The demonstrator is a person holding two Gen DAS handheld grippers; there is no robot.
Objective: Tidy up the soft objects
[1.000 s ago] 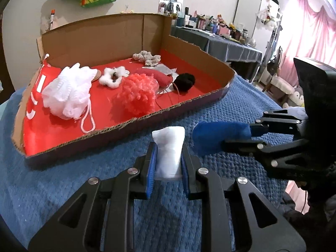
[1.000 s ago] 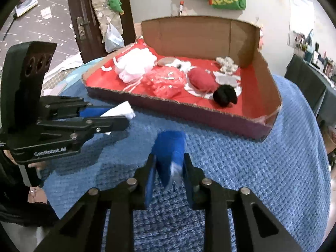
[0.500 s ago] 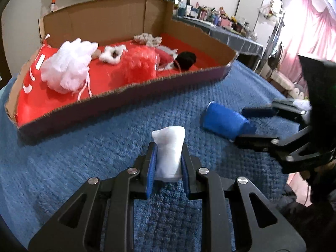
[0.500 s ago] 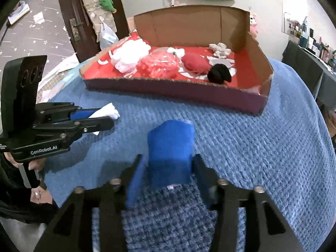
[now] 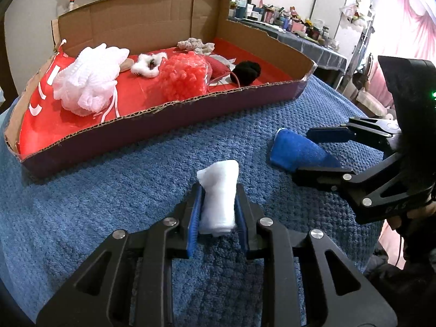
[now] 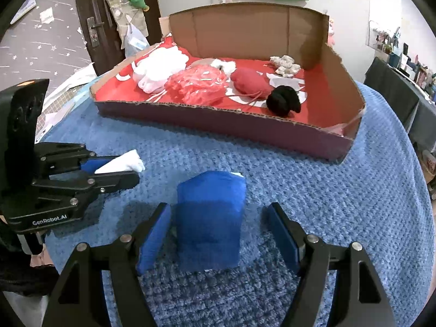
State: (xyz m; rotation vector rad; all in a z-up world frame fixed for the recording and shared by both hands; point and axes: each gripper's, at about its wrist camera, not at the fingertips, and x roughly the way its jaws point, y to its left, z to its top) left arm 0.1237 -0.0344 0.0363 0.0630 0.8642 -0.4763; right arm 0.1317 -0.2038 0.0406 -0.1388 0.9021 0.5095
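Observation:
My left gripper [image 5: 218, 199] is shut on a white soft roll [image 5: 219, 190], held low over the blue knitted cloth [image 5: 109, 204]; it also shows in the right wrist view [image 6: 120, 164]. My right gripper [image 6: 218, 231] is open, its jaws spread around a blue soft roll [image 6: 209, 218] that lies on the cloth; the roll also shows in the left wrist view [image 5: 294, 150]. The cardboard tray [image 5: 169, 109] with a red floor lies beyond, holding a white mesh puff [image 5: 90, 81], a red mesh puff [image 5: 182, 76], a black ball [image 5: 248, 70] and other soft items.
The tray's tall cardboard back wall [image 6: 245, 32] stands at the far side. A dark door [image 6: 92, 13] and littered floor lie to the left. A cluttered grey table [image 5: 299, 43] stands behind on the right. The cloth's edge drops off on the right.
My right gripper opened and let go of the blue roll, which now lies on the cloth. Both grippers drew back from the tray. The left still holds the white roll.

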